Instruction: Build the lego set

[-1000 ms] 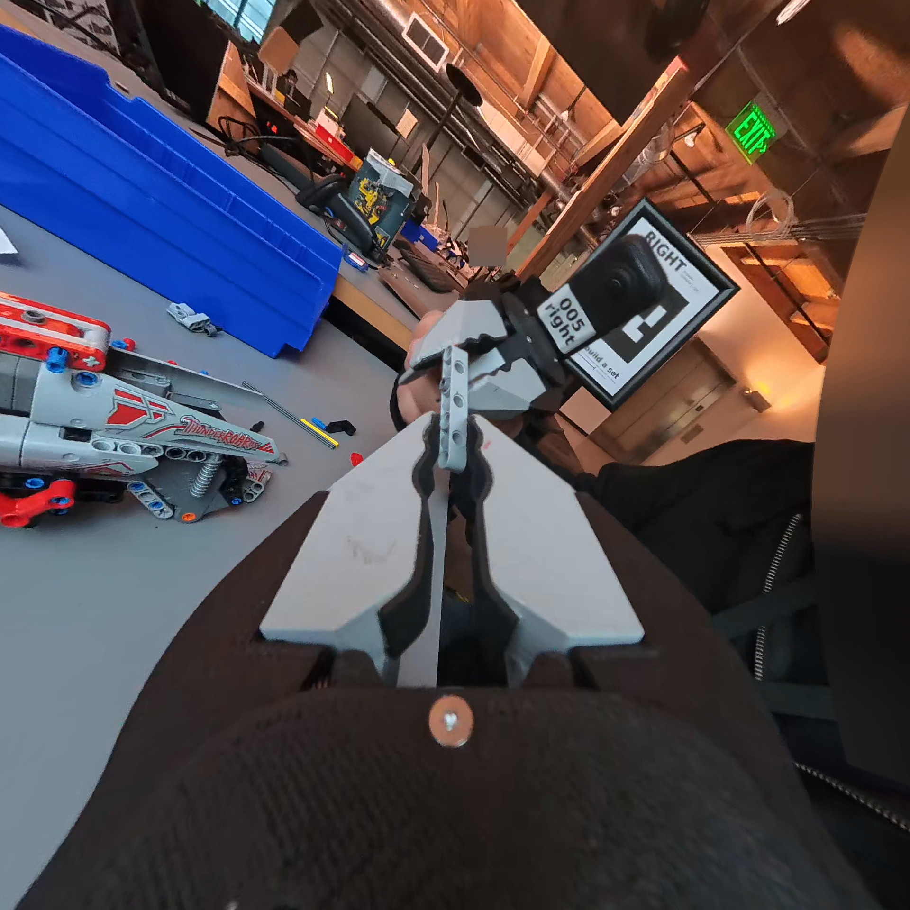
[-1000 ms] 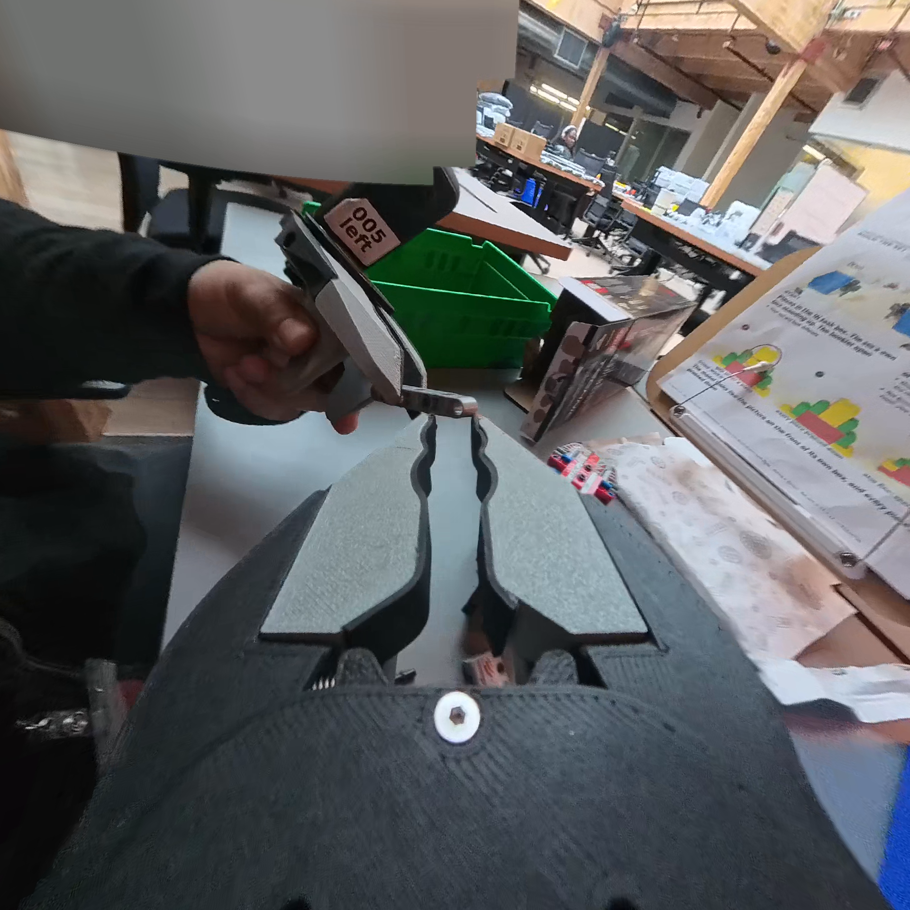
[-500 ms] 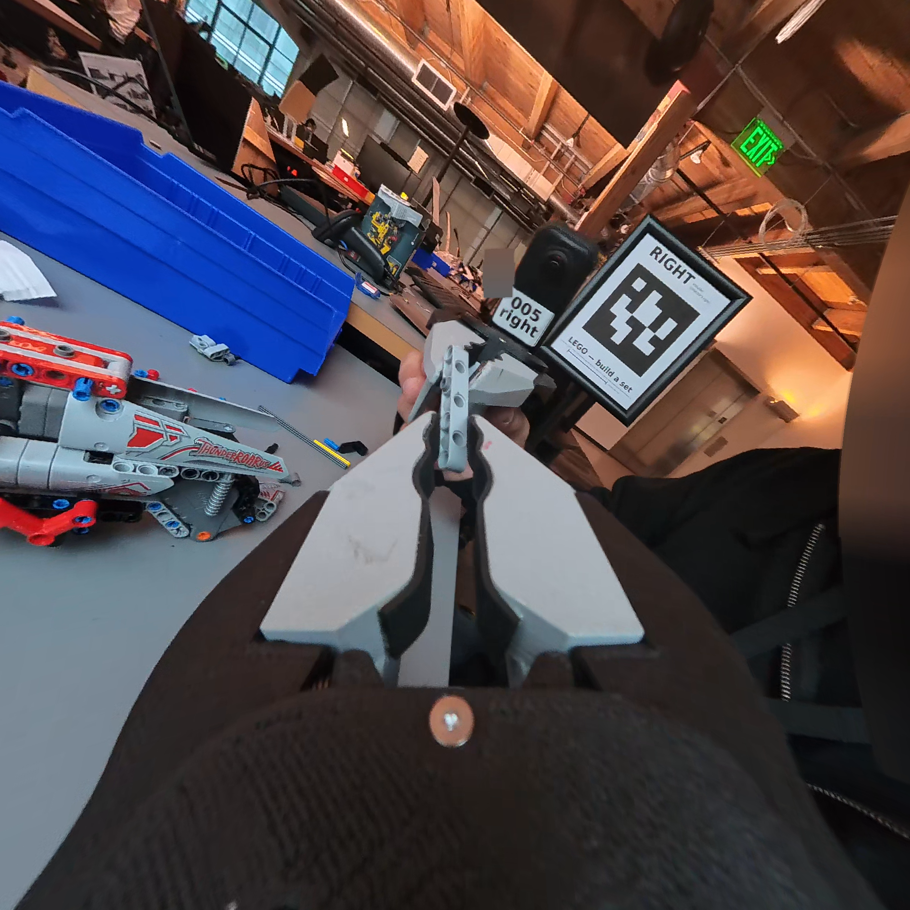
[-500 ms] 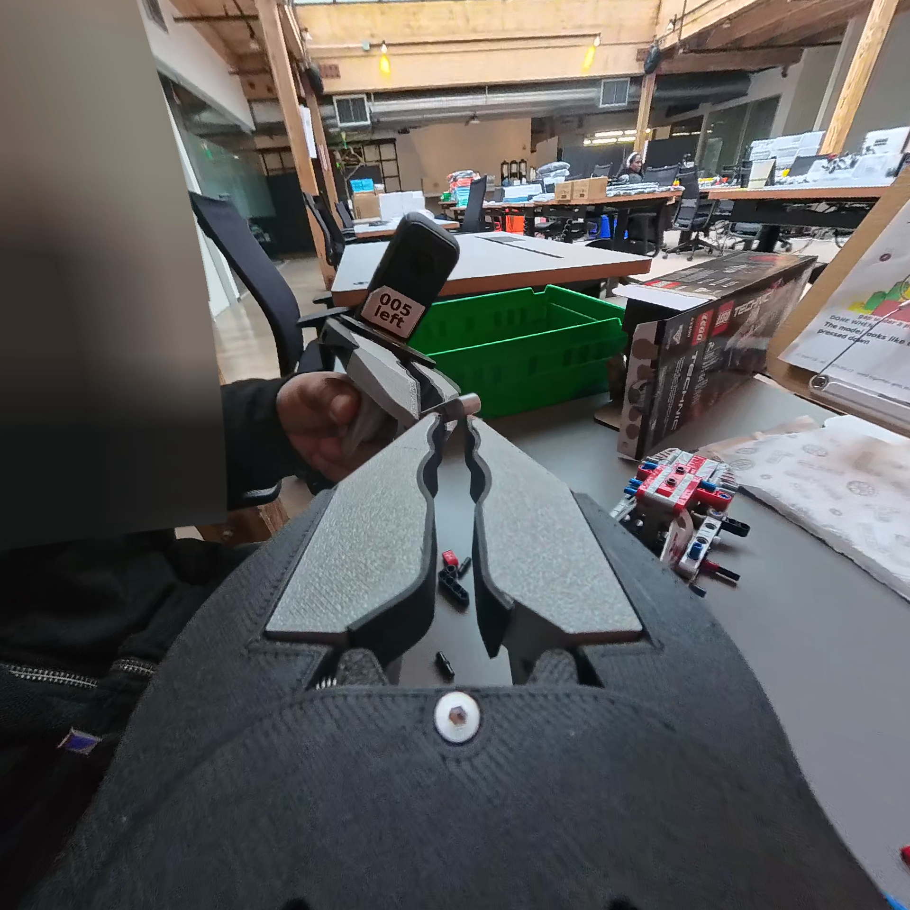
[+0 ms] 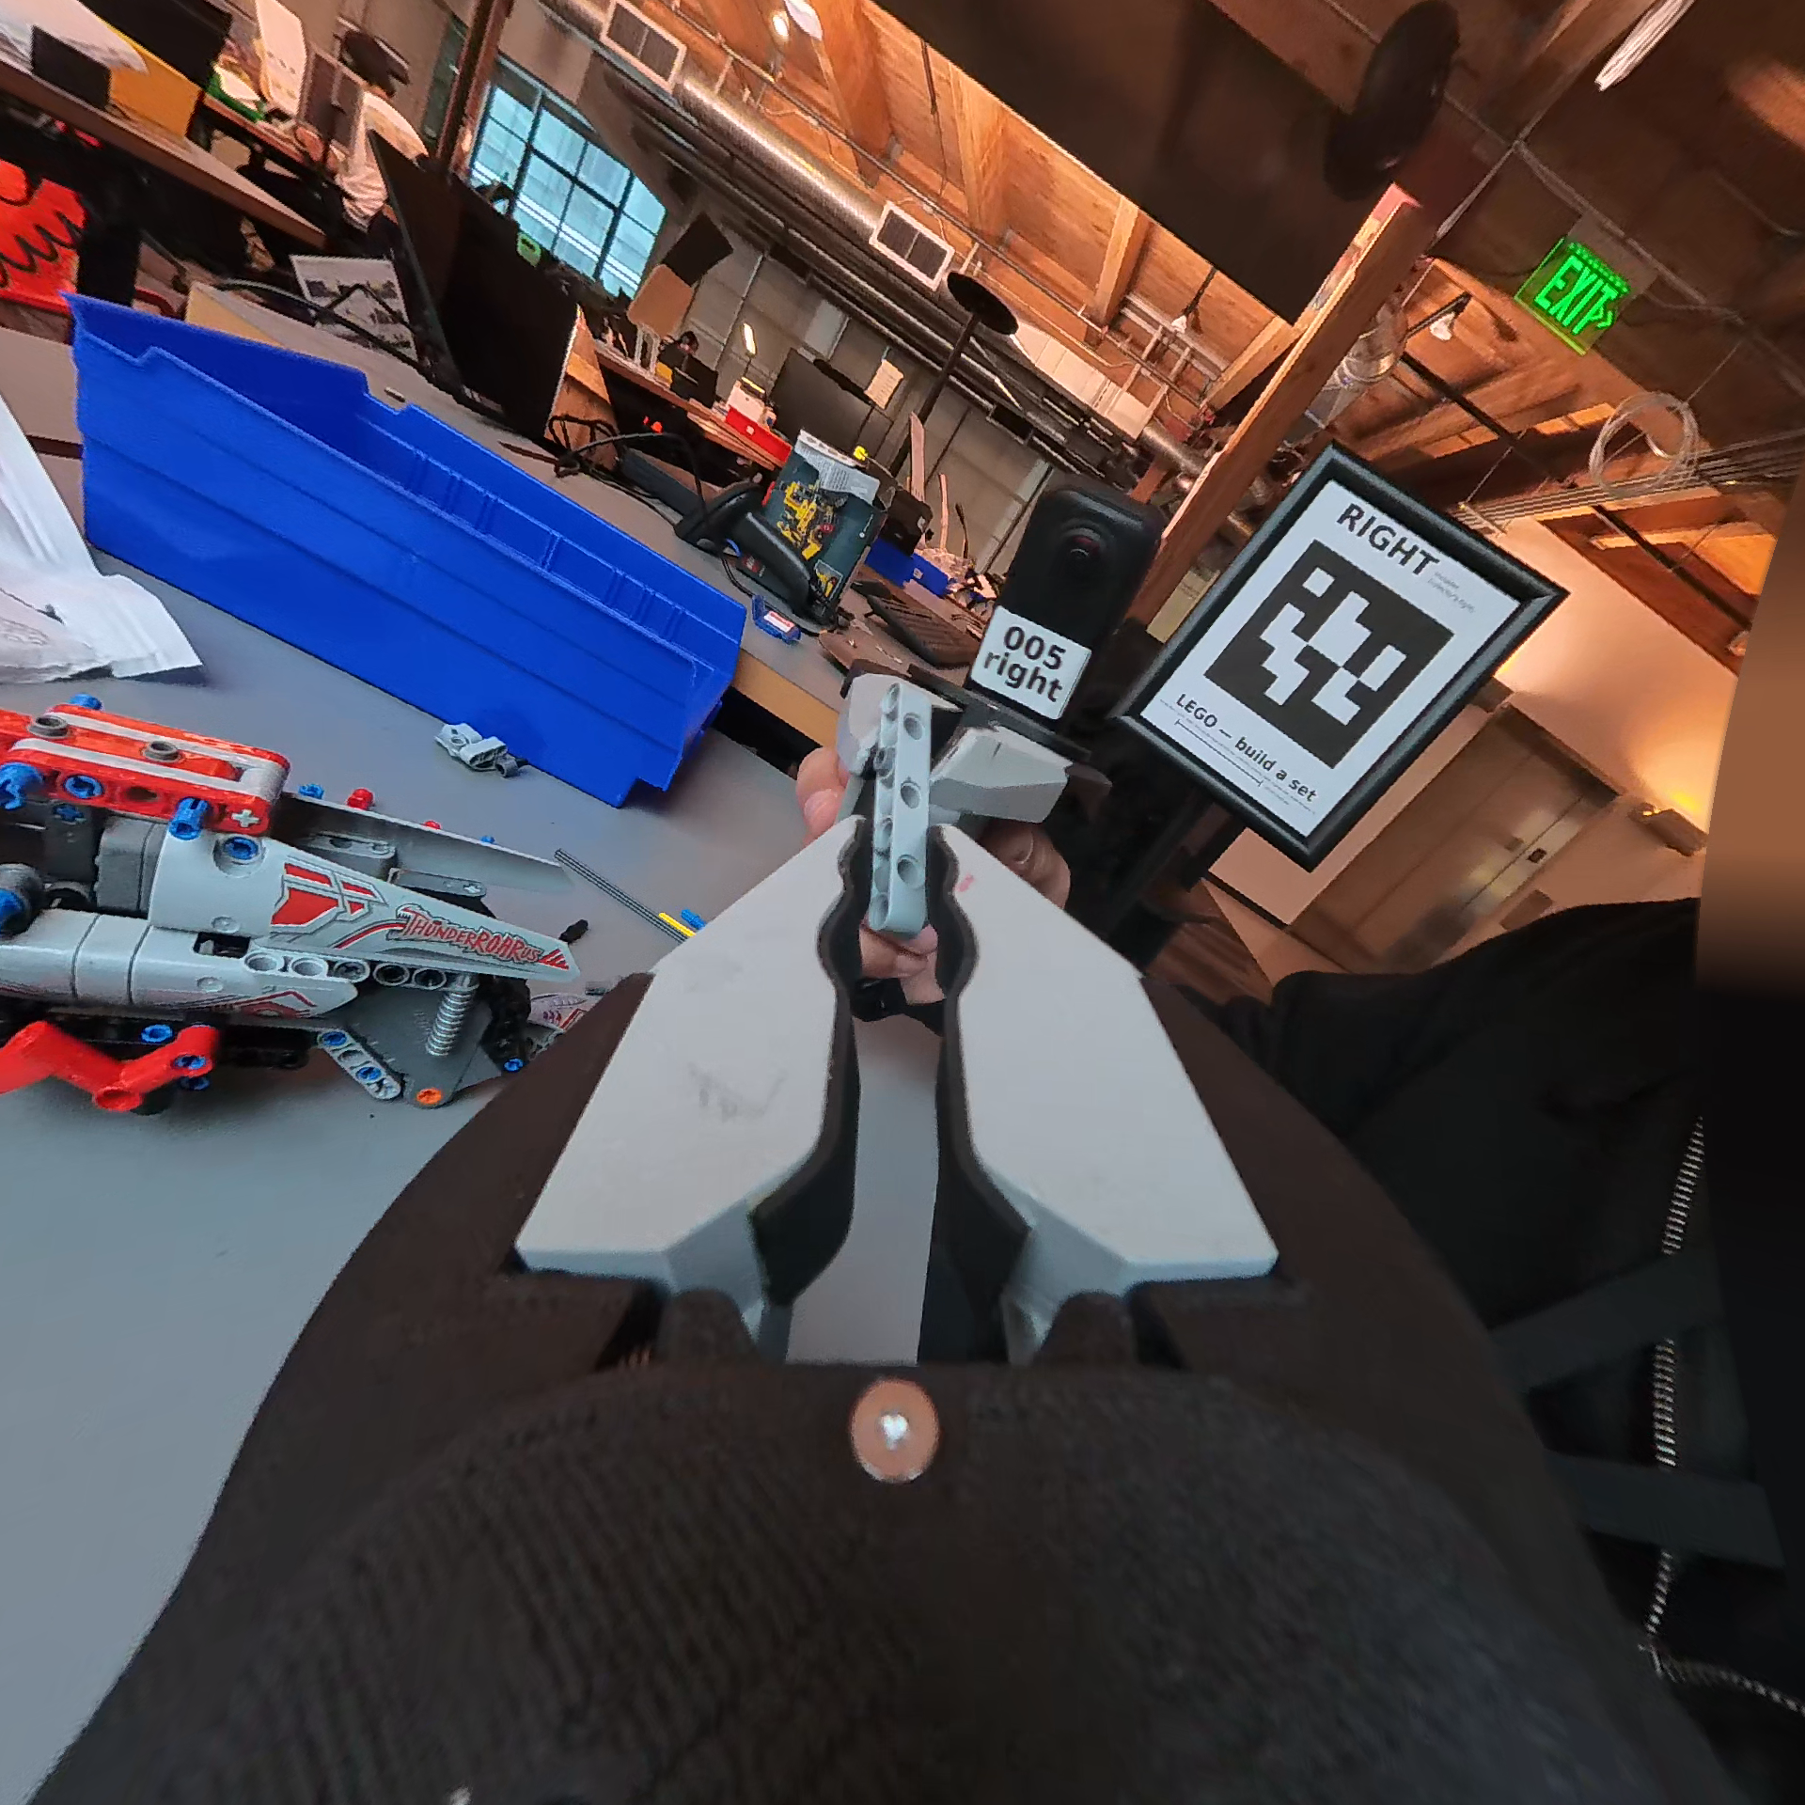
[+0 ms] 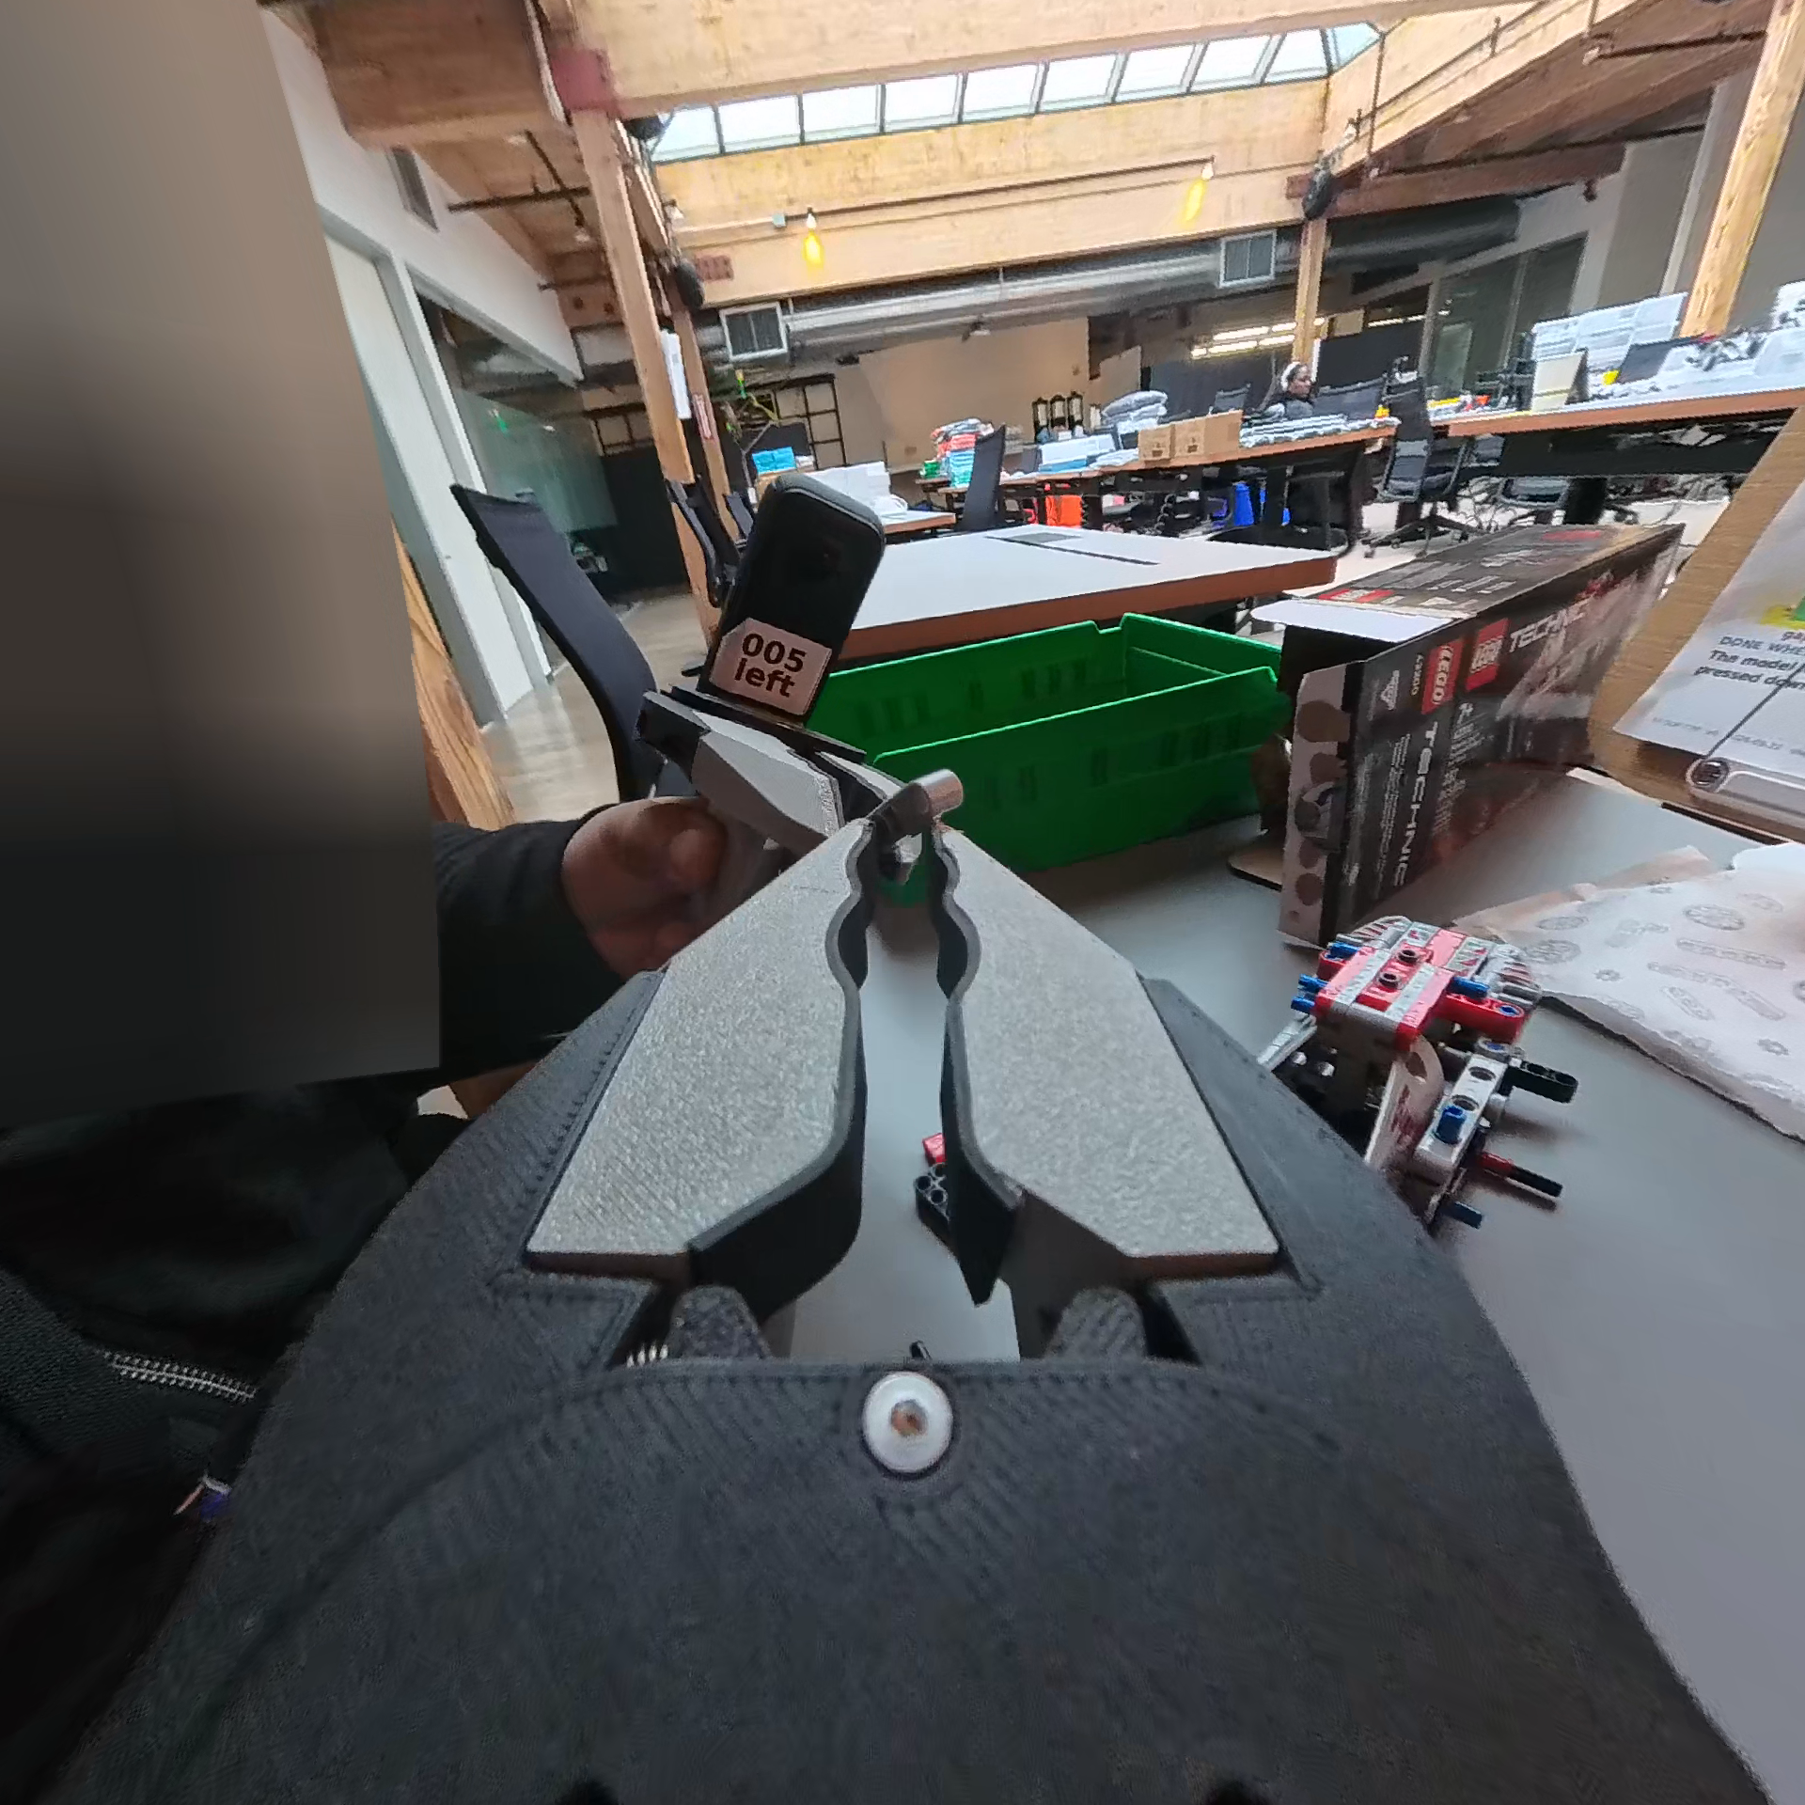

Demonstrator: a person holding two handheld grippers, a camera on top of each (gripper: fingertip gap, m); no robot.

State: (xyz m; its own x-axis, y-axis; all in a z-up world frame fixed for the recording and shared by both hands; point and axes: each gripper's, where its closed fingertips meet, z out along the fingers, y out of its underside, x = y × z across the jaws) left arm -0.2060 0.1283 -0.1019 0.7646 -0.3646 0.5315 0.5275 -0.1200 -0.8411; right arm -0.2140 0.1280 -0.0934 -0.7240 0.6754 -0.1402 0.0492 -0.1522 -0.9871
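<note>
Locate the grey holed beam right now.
Left wrist view, centre: the grey holed beam stands upright, pinched in the left claw, with the right claw just behind it.

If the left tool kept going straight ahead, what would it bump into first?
Probably the right tool. The left tool grips a light grey holed lego beam whose far end already seems to reach the right tool's tips, though depth is unclear.

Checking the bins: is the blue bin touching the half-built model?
No, the blue bin stands apart from the model, bare table between.
</note>
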